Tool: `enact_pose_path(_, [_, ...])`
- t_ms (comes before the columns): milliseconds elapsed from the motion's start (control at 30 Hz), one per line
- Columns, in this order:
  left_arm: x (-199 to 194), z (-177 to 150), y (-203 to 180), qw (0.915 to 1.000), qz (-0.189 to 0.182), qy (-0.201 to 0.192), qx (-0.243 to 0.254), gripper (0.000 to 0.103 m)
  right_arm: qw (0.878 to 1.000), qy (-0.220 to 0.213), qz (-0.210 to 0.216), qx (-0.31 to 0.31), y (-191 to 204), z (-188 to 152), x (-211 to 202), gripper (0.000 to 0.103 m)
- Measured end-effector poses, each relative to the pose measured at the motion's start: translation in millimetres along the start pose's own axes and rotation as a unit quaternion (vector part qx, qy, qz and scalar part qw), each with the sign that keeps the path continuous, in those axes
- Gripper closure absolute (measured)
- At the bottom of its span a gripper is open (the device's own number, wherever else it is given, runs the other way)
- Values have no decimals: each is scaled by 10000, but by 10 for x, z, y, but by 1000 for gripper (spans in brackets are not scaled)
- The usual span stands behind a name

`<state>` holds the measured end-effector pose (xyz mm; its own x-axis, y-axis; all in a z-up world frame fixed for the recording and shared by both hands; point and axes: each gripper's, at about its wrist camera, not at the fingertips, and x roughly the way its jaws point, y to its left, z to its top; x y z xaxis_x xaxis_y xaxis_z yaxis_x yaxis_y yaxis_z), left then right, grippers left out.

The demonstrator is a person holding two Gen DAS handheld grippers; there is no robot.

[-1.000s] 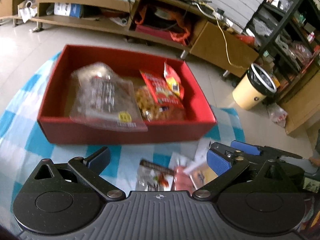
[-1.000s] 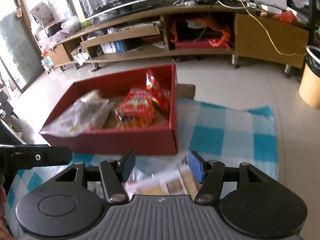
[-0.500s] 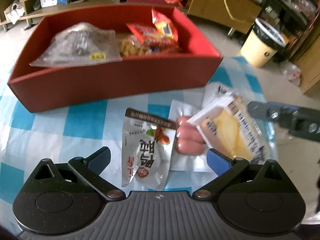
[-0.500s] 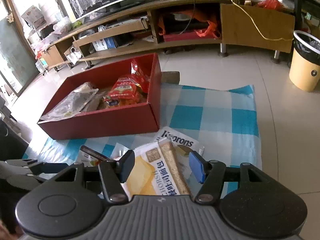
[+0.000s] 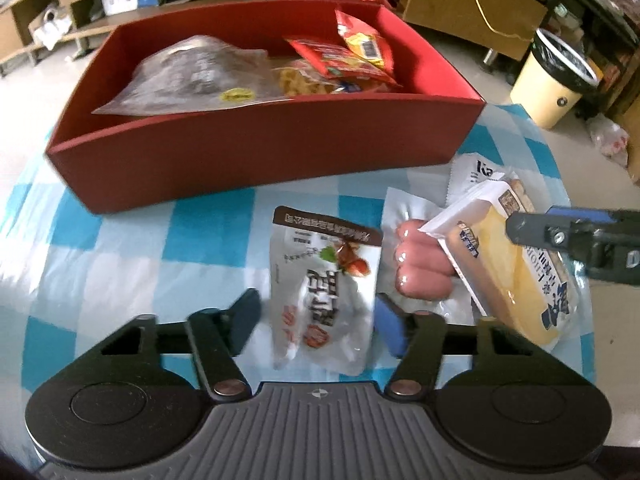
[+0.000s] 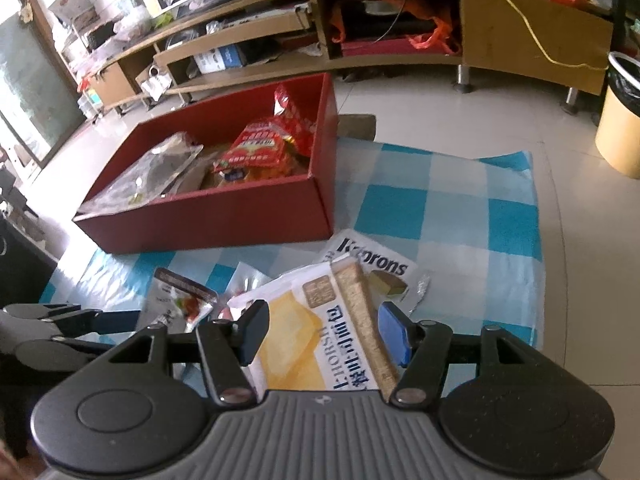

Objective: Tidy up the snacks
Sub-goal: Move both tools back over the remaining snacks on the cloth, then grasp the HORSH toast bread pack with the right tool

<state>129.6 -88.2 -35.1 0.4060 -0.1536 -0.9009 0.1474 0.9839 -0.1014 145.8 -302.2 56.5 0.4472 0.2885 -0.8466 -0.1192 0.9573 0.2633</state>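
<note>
Left wrist view shows our left gripper (image 5: 314, 322) with its jaws wide apart around the white snack pouch (image 5: 326, 284), not squeezing it yet. We think we should close slowly on the pouch's middle so it does not slip. Next come the sausages (image 5: 420, 266), then the bread pack (image 5: 508, 264). Our right gripper (image 6: 322, 338) sits open around that bread, holding nothing. The red box (image 5: 256, 148) waits just behind.

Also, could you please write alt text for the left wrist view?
The open left gripper straddles a white snack pouch on a blue checked cloth. Right of it lie sausages and a yellow bread pack; behind stands a red box of snacks.
</note>
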Motion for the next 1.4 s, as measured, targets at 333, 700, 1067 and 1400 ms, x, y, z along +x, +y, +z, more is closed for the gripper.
enact_pose_path(333, [-218, -239, 265, 9990, -78, 165, -408, 42, 10000, 43, -51, -68, 16, -11, 19, 40])
enact_pose_path(700, [-301, -283, 291, 9987, -45, 112, -495, 21, 10000, 86, -39, -9, -95, -28, -20, 35])
enact_pose_path(1067, [-145, -273, 228, 9988, -64, 246, -407, 6, 9964, 559, 69, -633, 60, -125, 260, 14])
enact_pose_path(1400, [-78, -311, 121, 9983, 561, 128, -45, 9, 9921, 570, -155, -1105, 233, -308, 409, 0])
